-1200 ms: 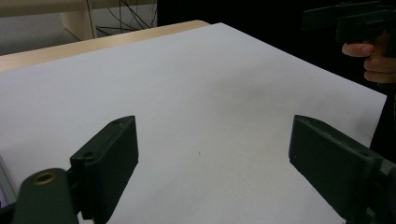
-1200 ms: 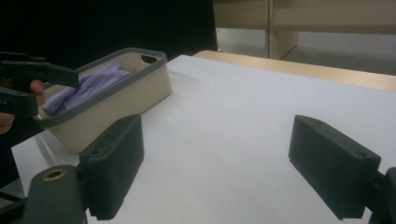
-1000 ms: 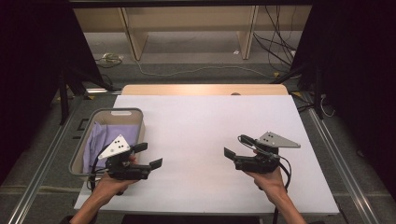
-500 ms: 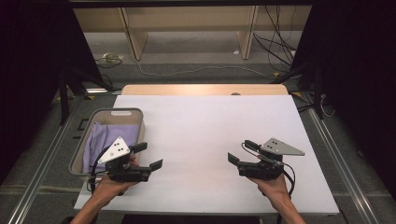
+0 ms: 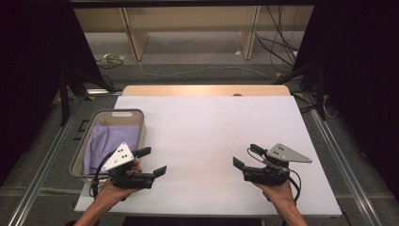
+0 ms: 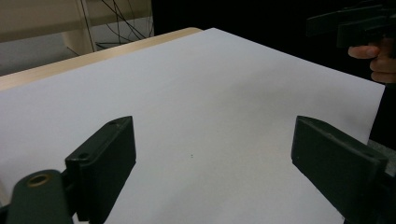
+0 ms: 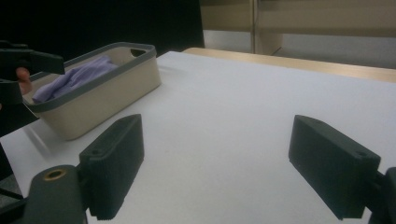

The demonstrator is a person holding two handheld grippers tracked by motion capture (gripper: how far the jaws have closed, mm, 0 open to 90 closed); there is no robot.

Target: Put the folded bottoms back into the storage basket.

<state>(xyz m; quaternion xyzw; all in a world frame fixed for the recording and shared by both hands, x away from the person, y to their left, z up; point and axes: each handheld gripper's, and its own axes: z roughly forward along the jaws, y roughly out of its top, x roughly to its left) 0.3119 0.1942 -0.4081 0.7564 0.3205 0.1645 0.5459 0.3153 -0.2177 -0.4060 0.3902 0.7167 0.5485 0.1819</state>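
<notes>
My left gripper [image 5: 151, 161] hovers low over the near-left part of the white table top [image 5: 207, 127], right beside a beige basket [image 5: 121, 113] that holds a purple cloth [image 5: 110, 141]. Its jaws stand wide apart with nothing between them, as the left gripper view [image 6: 212, 154] confirms. My right gripper [image 5: 247, 156] hangs over the near-right part of the table, pointing left toward the basket. It is open too, with bare white surface between its fingers [image 7: 217, 163]. The basket [image 7: 107, 93] and cloth [image 7: 74, 77] lie ahead of it at the left.
A strip of wooden table edge [image 5: 207, 90] runs along the far side. Beyond it are wooden shelf legs [image 5: 134, 42] and loose cables [image 5: 282, 37] on the floor. Metal rails [image 5: 346, 165] flank the table. Each gripper view catches the other gripper: [image 6: 355, 25], [image 7: 23, 63].
My right gripper has drifted slightly toward the near edge of the table. The left gripper has kept its place, and both stay open.
</notes>
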